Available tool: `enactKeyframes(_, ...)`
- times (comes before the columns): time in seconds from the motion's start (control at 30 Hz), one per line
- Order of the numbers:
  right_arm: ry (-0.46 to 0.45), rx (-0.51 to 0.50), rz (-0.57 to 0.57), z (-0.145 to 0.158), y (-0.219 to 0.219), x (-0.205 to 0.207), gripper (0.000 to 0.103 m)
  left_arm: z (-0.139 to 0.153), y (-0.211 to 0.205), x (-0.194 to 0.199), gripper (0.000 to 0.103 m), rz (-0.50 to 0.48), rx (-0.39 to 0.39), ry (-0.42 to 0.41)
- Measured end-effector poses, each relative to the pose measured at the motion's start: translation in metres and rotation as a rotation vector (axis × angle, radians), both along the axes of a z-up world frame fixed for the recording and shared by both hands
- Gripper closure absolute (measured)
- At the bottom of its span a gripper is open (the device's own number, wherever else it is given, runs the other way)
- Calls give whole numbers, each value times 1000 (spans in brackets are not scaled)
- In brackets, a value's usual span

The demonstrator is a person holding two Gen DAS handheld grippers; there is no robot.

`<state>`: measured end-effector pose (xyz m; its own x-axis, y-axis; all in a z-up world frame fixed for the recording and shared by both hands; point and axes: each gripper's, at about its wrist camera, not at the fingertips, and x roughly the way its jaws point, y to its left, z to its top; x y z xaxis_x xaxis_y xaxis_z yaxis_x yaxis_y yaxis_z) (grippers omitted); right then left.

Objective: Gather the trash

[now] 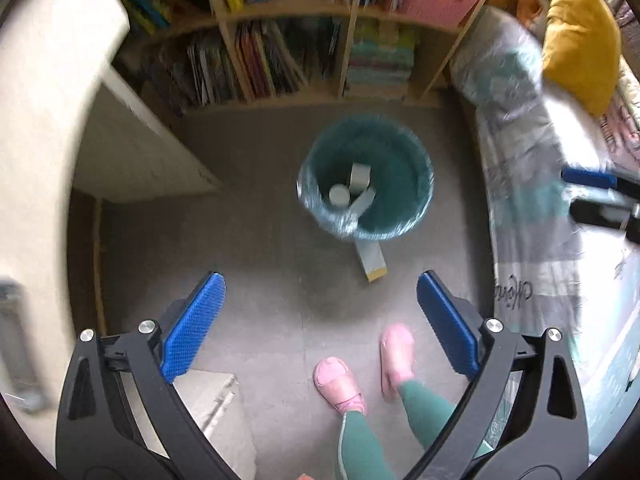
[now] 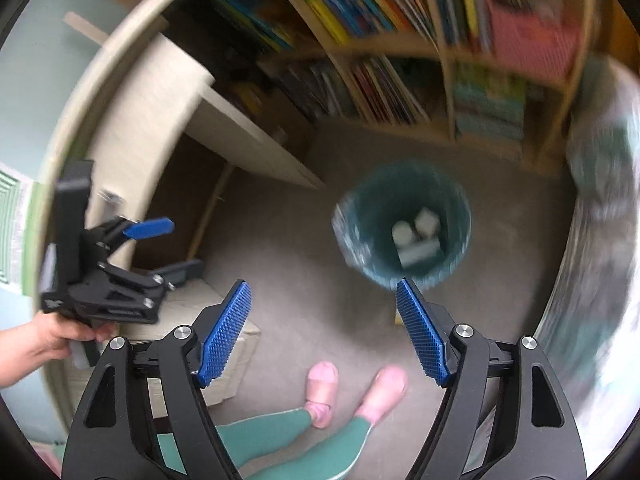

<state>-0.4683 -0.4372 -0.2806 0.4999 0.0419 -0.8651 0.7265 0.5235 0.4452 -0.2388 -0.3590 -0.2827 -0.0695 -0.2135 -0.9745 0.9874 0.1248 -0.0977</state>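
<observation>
— Both grippers were empty at that point, weren't they?

— Yes. My left gripper (image 1: 320, 320) had its blue pads spread wide with only bare floor (image 1: 280, 280) between them, and my right gripper (image 2: 324, 332) was likewise released, nothing in its grasp. I was pointing both steeply down at the teal wastebasket (image 1: 404, 148).

— Where was the trash?

— Three pale pieces, which looked like small cartons or tubes, already lay at the bottom of the wastebasket. One more, a grey carton with a yellow end (image 1: 372, 260), lay on the floor touching the near side of the basket, just ahead of my left gripper. From the right wrist view it was almost hidden behind my right-hand pad; only a yellow sliver showed.

— So which step were you on?

— I judged I was between drops: some rubbish was binned, and the carton outside the rim was still to be fetched.

— And the next move?

— Lowering one open gripper over the carton, turning the wrist so the pads met its long flat sides, closing, then lifting it clear of the rim and letting go above the opening. The views were blurred, so I would have slowed first. My feet in pink slippers (image 1: 340, 380) stood close by, well short of the carton.
</observation>
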Motion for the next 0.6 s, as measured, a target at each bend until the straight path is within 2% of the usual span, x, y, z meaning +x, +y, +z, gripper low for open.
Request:
enactKeyframes(0.17,36,0,-38,-110,31,3,26,-99,21,0,8,64,23,36)
enactKeyframes(0.43,130,-4,-119,-326,51,13,25,-282,32,9,8,145,52,41)
enactKeyframes(0.47,138,-8,-124,-342,52,15,25,-305,33,11,8,147,52,48)
enactKeyframes(0.53,187,-25,-126,-393,52,22,25,-345,34,12,8,143,68,42)
enactKeyframes(0.6,192,-32,-140,-427,49,24,25,-377,35,12,8,130,72,19)
